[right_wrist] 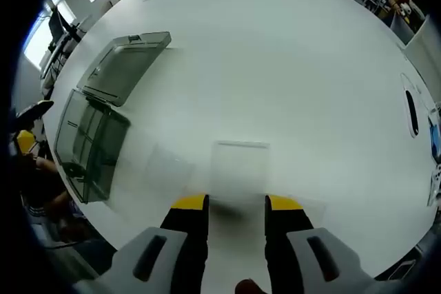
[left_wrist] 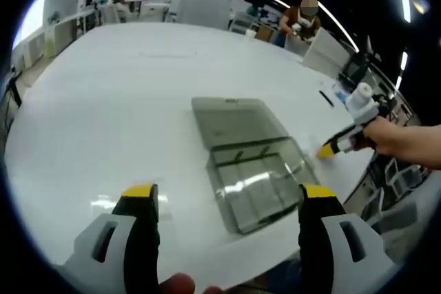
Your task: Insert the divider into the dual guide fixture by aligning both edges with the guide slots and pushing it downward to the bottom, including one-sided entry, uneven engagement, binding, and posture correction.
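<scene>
My right gripper (right_wrist: 236, 203) reaches for the clear divider (right_wrist: 238, 170) lying flat on the table (right_wrist: 296, 67), jaws parted around its edge; my left gripper (left_wrist: 227, 194) waits spread before the fixture (left_wrist: 248, 170)

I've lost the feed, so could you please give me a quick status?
Left hand-held gripper open, empty, facing the clear box. Right hand-held gripper around the clear divider lying on the table. Nothing between.

Bright overhead strip lighting, fisheye-warped edges.
</scene>
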A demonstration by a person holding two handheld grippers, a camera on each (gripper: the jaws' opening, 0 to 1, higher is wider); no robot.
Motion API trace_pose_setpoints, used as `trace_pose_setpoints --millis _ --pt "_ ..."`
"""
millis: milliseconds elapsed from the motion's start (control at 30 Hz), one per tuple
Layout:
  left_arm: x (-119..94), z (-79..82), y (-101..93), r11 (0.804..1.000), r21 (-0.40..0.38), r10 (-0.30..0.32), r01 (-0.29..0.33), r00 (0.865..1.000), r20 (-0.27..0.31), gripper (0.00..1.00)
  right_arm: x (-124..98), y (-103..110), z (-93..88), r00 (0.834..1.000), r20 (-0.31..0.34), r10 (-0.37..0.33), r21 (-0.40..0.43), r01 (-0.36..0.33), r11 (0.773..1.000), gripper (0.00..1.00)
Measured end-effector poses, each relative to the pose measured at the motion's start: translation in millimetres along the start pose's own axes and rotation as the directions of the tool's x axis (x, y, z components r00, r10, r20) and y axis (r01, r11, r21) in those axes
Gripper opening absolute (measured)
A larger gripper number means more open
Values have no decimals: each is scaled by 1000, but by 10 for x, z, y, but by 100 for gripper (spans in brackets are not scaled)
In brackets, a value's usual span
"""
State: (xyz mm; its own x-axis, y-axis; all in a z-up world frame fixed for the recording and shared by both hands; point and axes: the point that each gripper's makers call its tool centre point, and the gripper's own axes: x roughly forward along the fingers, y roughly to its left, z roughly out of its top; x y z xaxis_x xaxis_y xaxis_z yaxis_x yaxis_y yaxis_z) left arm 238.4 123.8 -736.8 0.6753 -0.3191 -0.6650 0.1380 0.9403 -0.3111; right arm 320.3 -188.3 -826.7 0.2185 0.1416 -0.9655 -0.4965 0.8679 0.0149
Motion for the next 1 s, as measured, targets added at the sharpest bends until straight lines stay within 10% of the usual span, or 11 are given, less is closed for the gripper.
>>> trace_pose_setpoints --millis 1000 --pt "20 8 -44 1000 17 -21 21 1000 -12 81 -208 51 199 977 197 80 -59 -70 996 27"
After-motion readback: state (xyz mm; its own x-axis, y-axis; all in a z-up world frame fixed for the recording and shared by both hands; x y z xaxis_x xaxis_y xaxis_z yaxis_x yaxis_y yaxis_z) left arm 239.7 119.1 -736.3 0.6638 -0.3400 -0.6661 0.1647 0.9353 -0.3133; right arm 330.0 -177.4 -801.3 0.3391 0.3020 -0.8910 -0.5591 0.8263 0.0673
